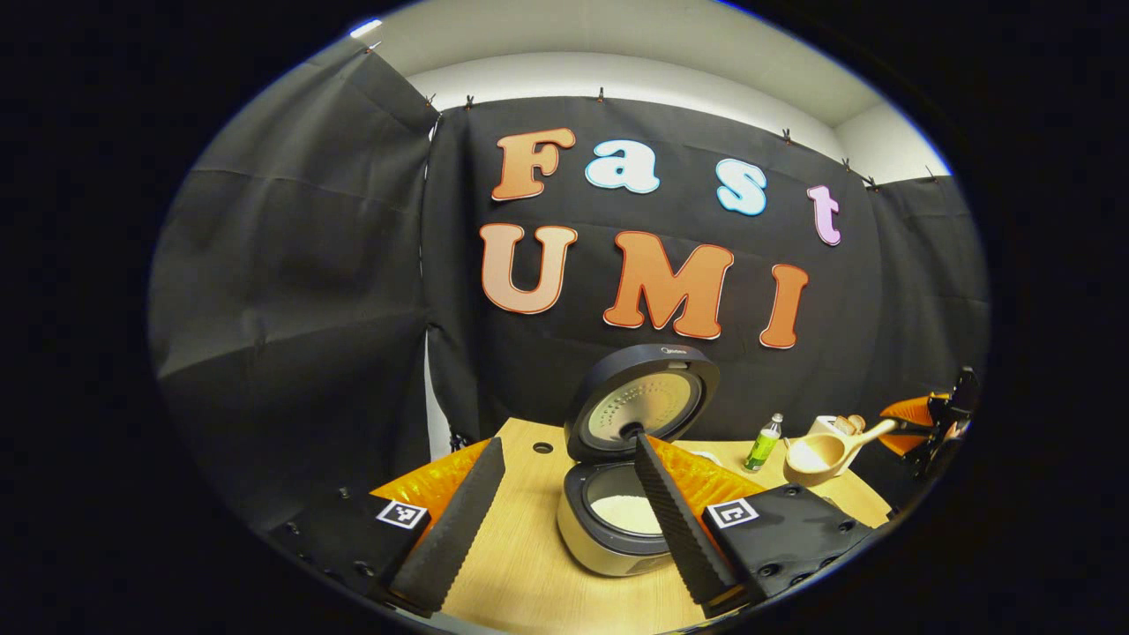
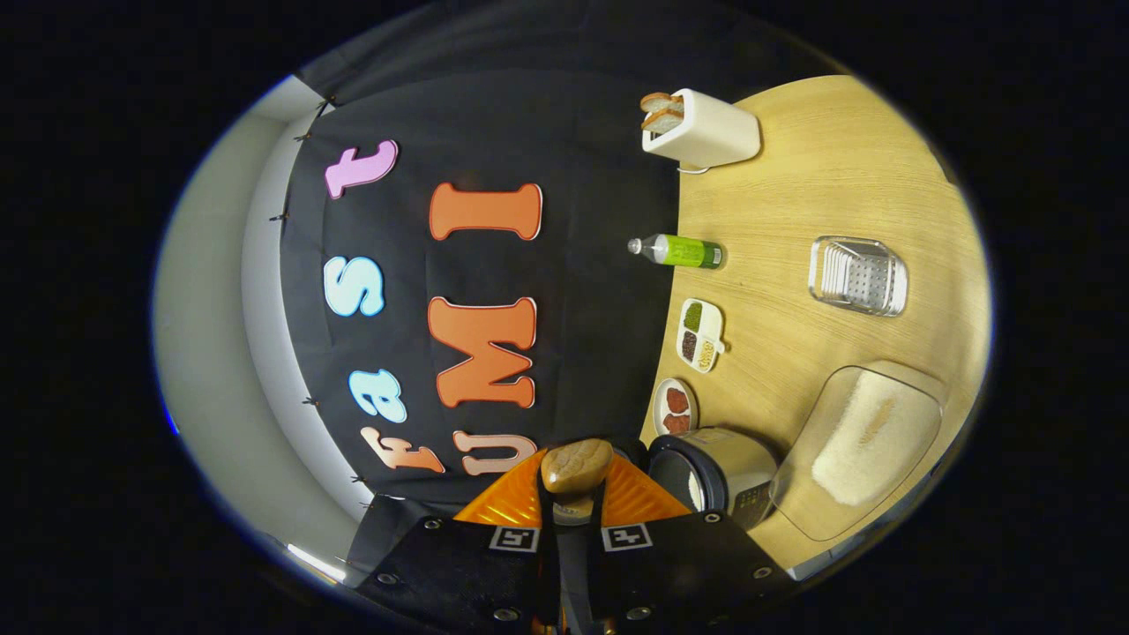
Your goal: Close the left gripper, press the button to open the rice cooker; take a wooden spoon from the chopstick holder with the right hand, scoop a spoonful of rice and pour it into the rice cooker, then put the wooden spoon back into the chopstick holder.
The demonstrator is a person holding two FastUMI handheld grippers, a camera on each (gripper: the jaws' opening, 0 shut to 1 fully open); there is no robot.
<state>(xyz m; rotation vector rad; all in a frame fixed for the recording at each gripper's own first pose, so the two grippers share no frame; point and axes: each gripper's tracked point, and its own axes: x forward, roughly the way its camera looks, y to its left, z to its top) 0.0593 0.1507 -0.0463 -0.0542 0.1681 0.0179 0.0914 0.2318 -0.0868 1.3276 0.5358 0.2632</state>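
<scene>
- Nearest your right camera, the right gripper [image 2: 573, 520] has both fingers pressed together on the handle of the pale wooden spoon [image 2: 576, 466].
- From the left gripper view, that spoon [image 1: 825, 454] hangs in the air to the right of the dark-lidded round rice cooker [image 1: 631, 467], bowl looking empty.
- Rice cooker lid stands open, with white rice visible in the pot.
- Your left gripper [image 1: 564, 520] has its fingers spread apart, holding nothing.
- My judgement: either scooping or returning comes next; keep the spoon level and move slowly.
- Clear plastic box of white rice [image 2: 869, 437] sits beside the cooker on the light wooden table [image 2: 794, 194].
- Chopstick holder is hard to identify.
</scene>
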